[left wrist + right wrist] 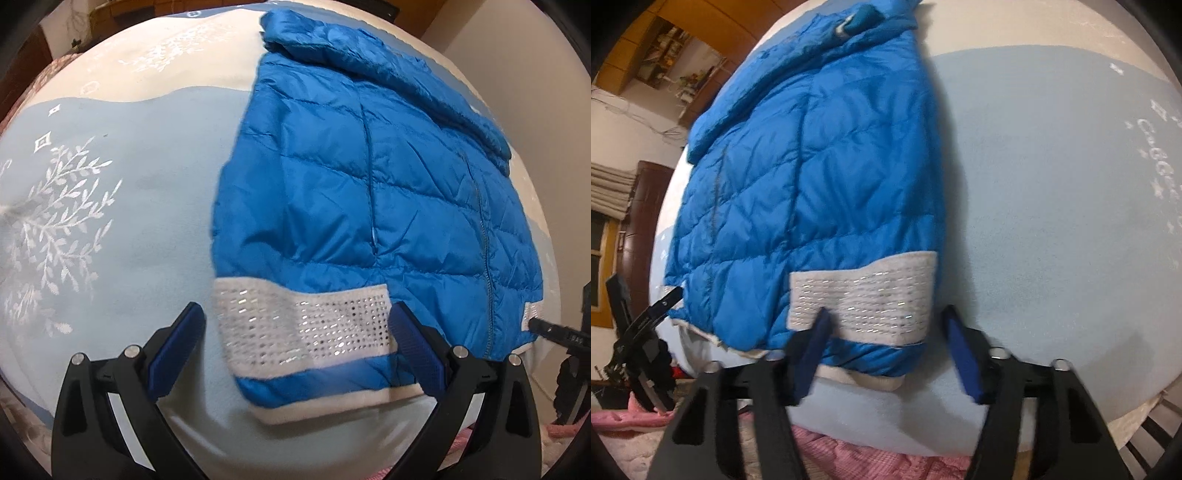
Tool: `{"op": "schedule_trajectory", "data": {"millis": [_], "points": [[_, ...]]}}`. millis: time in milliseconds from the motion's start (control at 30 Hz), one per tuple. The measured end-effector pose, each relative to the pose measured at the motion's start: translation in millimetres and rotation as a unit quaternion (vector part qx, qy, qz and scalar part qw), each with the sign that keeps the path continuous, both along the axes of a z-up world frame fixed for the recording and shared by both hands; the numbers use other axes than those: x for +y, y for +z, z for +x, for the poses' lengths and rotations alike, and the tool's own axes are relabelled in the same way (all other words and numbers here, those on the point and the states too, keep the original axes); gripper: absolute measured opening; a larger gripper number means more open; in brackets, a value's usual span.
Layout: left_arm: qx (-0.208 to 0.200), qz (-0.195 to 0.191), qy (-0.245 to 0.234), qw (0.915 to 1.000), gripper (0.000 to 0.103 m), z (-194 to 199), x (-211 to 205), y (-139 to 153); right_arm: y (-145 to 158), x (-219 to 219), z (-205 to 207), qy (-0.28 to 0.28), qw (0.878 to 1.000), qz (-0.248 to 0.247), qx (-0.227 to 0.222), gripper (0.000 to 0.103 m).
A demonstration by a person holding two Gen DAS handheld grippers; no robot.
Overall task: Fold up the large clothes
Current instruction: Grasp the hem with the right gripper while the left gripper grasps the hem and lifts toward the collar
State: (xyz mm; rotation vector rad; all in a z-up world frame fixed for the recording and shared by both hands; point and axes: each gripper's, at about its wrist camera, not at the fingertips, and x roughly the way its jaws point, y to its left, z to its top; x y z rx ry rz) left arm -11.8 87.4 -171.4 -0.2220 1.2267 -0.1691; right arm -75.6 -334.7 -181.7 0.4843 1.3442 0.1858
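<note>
Both grippers hang over the near hem of a blue quilted jacket that lies flat on a bed. The left gripper has its jaws spread wide, its blue pads standing either side of the white studded cuff without pressing on it. The right gripper has its jaws apart too, though narrower; its left pad sits over the other white cuff and its right pad stands just off the jacket's side edge, so nothing is clamped. In the right wrist view the left gripper shows as a dark tip at the hem's far corner.

The jacket lies with its long axis running away from the near edge of the bed: hem and white trim nearest, collar or hood farthest. Both sleeves are folded in across the body, cuffs down by the hem. A pale blue blanket with white leaf embroidery covers the bed, and pink bedding shows below its near edge.
</note>
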Motion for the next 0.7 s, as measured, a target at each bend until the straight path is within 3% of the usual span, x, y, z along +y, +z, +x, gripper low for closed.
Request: {"op": "schedule_trajectory", "data": {"millis": [200,267,333,367,433,533,700], "points": [[0.014,-0.046,0.025,0.9985,0.098,2.8,22.4,-3.4,1.7,-1.2,2.2,0.008,1.000,0.021,-0.007,0.023],[0.017,-0.059,0.014,0.9980,0.084,5.1,20.0,-1.0,4.1,-1.2,3.5,0.013,1.000,0.026,-0.009,0.021],[0.028,-0.079,0.002,0.9965,0.051,7.2,18.3,-0.7,7.9,-1.6,4.9,0.020,0.999,0.029,-0.015,0.017],[0.032,-0.086,0.001,0.9958,0.047,8.4,17.3,-1.1,9.7,-2.6,4.7,0.022,0.999,0.032,-0.018,0.016],[0.034,-0.079,0.003,0.9963,0.027,9.4,16.8,-0.2,13.9,-3.3,3.9,0.029,0.999,0.039,-0.025,0.014],[0.033,-0.080,0.000,0.9962,0.014,8.0,18.2,4.7,17.7,-8.3,1.4,0.030,0.998,0.054,-0.030,0.014],[0.012,-0.028,-0.024,0.9992,0.010,3.7,3.4,26.0,22.8,-7.1,-1.8,0.037,0.997,0.059,-0.035,0.013]]}}
